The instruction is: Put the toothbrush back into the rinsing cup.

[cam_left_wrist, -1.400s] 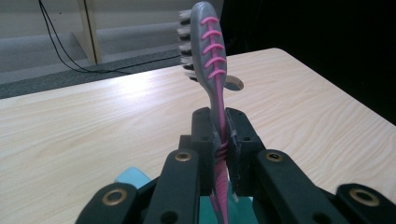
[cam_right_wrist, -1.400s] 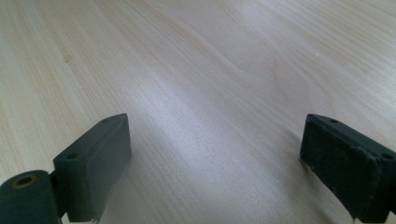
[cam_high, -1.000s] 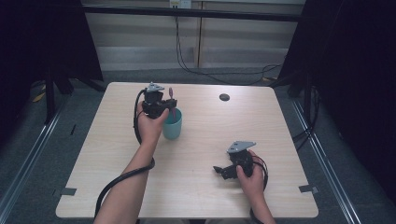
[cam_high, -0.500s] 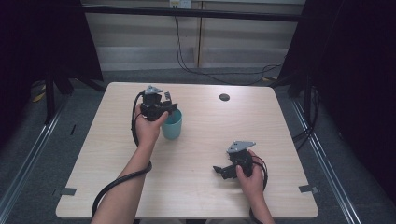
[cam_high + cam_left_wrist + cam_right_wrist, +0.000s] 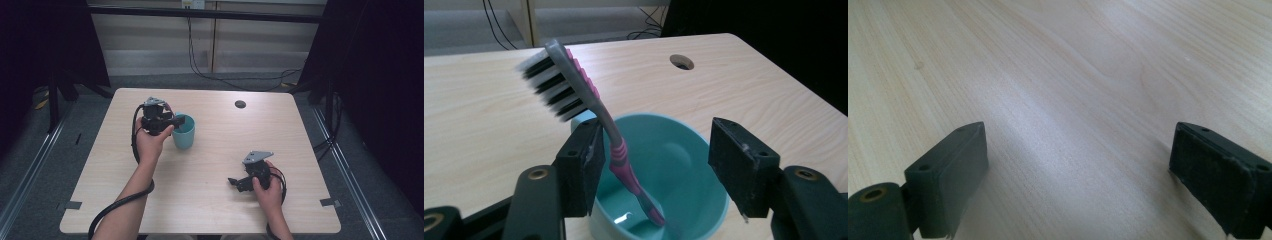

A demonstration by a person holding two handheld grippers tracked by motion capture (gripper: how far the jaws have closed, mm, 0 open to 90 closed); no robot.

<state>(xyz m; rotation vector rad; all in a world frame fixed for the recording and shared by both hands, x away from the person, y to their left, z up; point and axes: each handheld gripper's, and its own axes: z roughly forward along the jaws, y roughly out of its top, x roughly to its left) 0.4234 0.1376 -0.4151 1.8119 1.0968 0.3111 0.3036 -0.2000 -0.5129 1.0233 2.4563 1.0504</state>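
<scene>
Left gripper (image 5: 654, 170) jaws just opened – toothbrush (image 5: 589, 110) leans free in teal cup (image 5: 704, 200); right gripper (image 5: 1078, 180) jaws released

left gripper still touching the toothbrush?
Cannot tell. In the left gripper view the toothbrush leans by one pad of the left gripper, which has just been opening.

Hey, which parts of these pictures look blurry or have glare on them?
Left gripper view: the toothbrush bristles are smeared by motion blur, and a small glint sits inside the cup. Right gripper view: a pale sheen lies across the table. High view: dark surroundings.
</scene>
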